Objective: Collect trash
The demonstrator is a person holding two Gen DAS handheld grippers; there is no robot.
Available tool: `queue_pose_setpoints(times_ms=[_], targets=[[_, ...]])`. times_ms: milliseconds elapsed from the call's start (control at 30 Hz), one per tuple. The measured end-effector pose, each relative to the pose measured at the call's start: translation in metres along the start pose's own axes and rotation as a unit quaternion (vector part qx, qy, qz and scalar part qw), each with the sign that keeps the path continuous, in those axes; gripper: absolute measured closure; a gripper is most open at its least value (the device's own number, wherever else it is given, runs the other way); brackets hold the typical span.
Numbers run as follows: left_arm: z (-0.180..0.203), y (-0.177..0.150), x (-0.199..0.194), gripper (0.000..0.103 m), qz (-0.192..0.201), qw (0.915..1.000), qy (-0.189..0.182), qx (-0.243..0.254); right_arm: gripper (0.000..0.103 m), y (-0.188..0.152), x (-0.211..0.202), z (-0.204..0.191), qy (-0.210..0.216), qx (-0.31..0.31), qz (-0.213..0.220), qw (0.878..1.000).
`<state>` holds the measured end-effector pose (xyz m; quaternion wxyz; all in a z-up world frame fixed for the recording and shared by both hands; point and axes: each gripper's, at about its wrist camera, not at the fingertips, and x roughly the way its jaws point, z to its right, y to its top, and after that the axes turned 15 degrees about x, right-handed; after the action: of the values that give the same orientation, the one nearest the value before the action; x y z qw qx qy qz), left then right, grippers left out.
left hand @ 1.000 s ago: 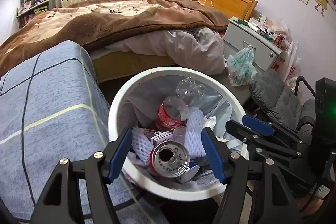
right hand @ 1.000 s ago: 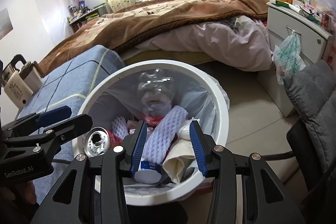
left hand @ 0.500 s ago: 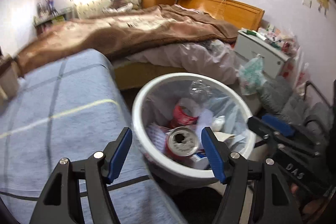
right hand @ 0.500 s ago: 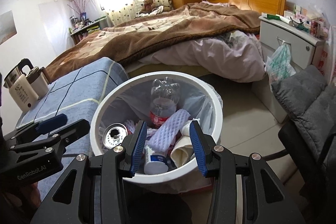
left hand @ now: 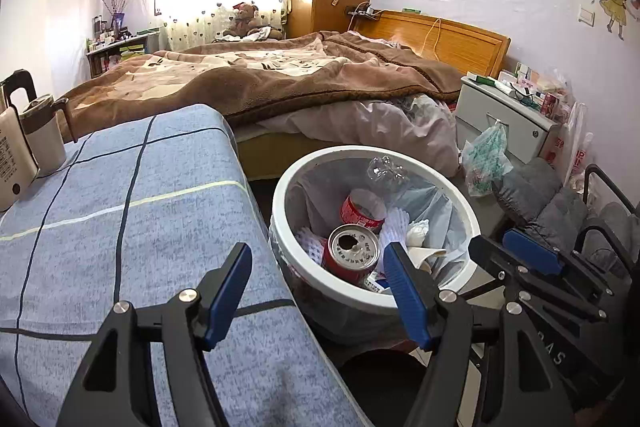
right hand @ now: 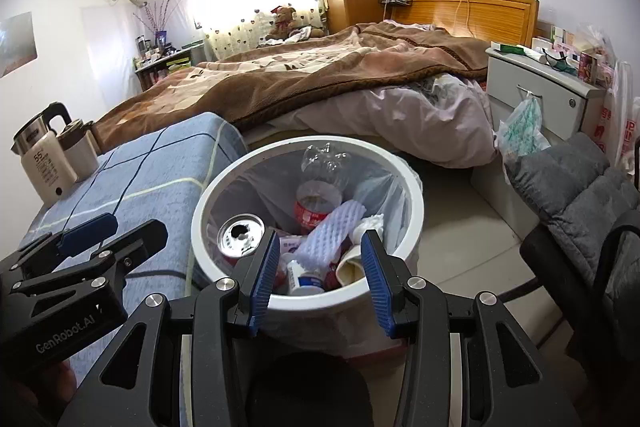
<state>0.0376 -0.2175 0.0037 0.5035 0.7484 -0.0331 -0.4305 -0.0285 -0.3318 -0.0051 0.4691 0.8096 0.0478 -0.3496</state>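
A white round trash bin with a clear liner stands on the floor beside a blue-covered table. In it lie a red drink can, a clear plastic bottle, white foam netting and paper scraps. My left gripper is open and empty, above the table edge and the bin's near rim. My right gripper is open and empty, above the bin's near rim. Each gripper shows in the other's view.
The blue checked table is at left with a white kettle and a cup. A bed with a brown blanket lies behind. A grey nightstand, a hanging plastic bag and a grey padded chair are at right.
Both grippers have pulled back and up from the bin, the left one also shifting left over the table. The can stays in the bin. Both remain open.
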Motion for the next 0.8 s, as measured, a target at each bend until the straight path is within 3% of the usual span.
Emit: queue_pose_setpoints(times_ms=[300,800], targets=[[0.01,-0.009,-0.004,0.033,-0.003,0.9989,0.044,0.017,0.06,-0.007,-0.005,0.005,-0.005,0.01,0.01,1.0],[0.008,-0.014,-0.005,0.033,0.001,0.9993,0.038,0.0,0.06,-0.014,-0.004,0.006,-0.003,0.016,0.006,1.0]])
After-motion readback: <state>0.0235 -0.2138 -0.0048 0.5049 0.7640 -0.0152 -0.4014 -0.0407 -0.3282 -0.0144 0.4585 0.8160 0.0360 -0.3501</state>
